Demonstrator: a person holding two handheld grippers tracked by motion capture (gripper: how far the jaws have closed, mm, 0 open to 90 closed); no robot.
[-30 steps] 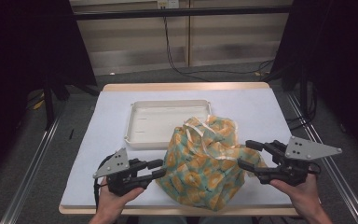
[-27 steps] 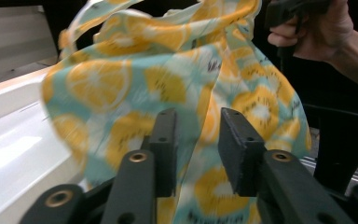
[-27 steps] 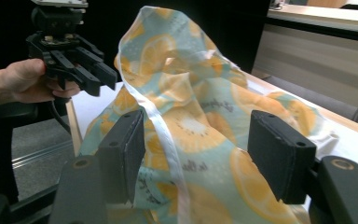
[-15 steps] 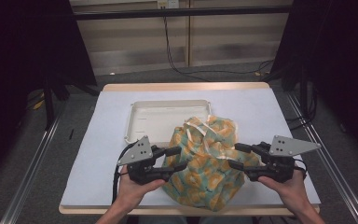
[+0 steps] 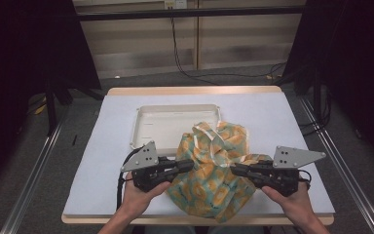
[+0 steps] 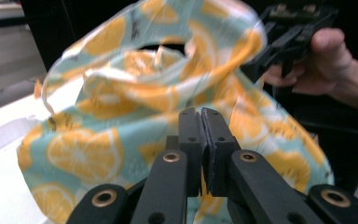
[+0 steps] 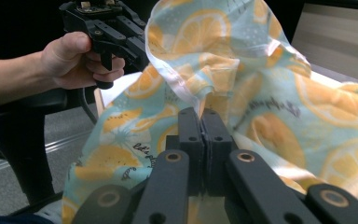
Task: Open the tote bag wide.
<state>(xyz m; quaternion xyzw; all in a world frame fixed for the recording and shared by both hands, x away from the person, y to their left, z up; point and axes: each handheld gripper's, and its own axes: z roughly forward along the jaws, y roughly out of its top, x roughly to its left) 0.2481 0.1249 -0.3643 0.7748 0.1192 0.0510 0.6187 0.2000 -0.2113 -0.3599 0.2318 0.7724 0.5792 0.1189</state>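
The soft cotton cloth bag printed with orange lemon slices on pale mint [image 5: 214,170] bunches in loose, rumpled folds at the near middle of the white-covered table [image 5: 102,161], its near edge hanging over the table's front. The weave looks thin and matte, with white-hemmed edges curling at the top opening, where a rim of cloth stands up and loops over itself. In my left gripper view the bag [image 6: 121,116] billows wide, the fruit print large and slightly blurred; in my right gripper view its hem [image 7: 177,79] folds down in a limp flap.

Just beyond it, touching its far left side, lies the shallow cream plastic tray with rounded corners [image 5: 175,117], smooth and rigid, flat on the sheet.

My left gripper [image 5: 187,165], black hard plastic with a grey three-cornered plate, has just been closing; its jaws now meet on a pinch of the bag's left side. My right gripper [image 5: 234,169] has likewise just been closing and clamps the bag's right side, pads tight together with cloth between them. Both point inward, facing each other across the bag
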